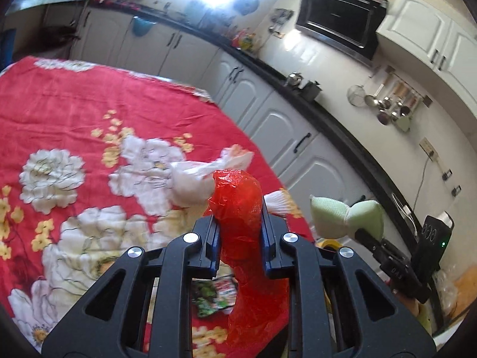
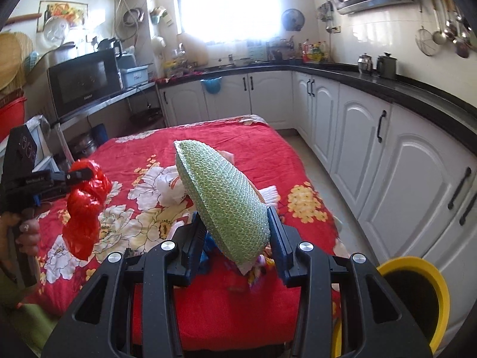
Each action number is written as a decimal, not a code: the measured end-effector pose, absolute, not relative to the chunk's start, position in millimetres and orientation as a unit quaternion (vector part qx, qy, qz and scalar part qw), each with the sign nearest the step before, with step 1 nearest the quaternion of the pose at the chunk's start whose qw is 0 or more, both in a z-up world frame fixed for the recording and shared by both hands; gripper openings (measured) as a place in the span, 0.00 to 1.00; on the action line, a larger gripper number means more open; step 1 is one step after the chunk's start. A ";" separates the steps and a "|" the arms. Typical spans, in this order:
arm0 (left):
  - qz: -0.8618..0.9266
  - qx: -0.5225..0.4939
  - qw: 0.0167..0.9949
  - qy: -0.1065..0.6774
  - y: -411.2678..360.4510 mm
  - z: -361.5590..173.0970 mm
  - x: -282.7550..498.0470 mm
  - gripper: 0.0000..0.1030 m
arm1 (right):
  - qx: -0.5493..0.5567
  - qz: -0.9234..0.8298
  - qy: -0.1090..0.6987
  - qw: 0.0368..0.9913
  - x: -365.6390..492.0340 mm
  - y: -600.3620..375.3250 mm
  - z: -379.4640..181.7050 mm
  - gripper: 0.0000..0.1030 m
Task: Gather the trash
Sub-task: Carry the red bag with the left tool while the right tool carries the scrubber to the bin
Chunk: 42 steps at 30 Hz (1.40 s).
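Observation:
My left gripper (image 1: pixel 240 223) is shut on a crumpled red plastic bag (image 1: pixel 238 295) and holds it above the table. The right wrist view shows that gripper (image 2: pixel 79 176) at the left with the red bag (image 2: pixel 83 214) hanging from it. My right gripper (image 2: pixel 235 214) is shut on a green foam net sleeve (image 2: pixel 223 197), which stands up between its blue pads. In the left wrist view the green sleeve (image 1: pixel 348 214) shows at the right, pinched in the right gripper (image 1: pixel 362 232). A white plastic bag (image 1: pixel 193 182) lies on the table beyond both.
The table wears a red floral cloth (image 2: pixel 223 137). A printed snack wrapper (image 1: pixel 214 295) and a white pleated paper piece (image 2: pixel 269 194) lie on it. A yellow bin (image 2: pixel 417 292) stands at the table's near right corner. White cabinets (image 2: pixel 417 179) run along the right.

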<state>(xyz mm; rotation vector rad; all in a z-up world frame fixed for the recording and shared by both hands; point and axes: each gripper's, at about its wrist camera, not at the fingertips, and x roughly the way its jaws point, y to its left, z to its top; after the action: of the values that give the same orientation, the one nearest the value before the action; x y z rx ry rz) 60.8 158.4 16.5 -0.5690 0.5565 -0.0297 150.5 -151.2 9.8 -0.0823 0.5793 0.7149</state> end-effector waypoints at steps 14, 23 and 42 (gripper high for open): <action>-0.084 -0.223 0.937 0.257 67.1 37.5 97.0 0.14 | 0.000 0.295 0.274 0.916 127.6 -217.7 10.2 0.37; -0.127 -0.190 0.940 0.255 8.7 45.0 117.8 0.14 | 0.024 0.250 0.275 0.928 124.8 -265.0 8.2 0.37; -0.185 -0.144 0.941 0.242 -103.1 39.4 151.9 0.14 | 0.086 0.156 0.288 0.941 122.2 -362.8 -18.7 0.37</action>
<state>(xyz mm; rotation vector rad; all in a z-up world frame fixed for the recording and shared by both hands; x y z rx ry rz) 151.9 -103.1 39.4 -0.2946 0.4944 -0.3783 122.2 -362.8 -18.7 0.1754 0.5884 0.3180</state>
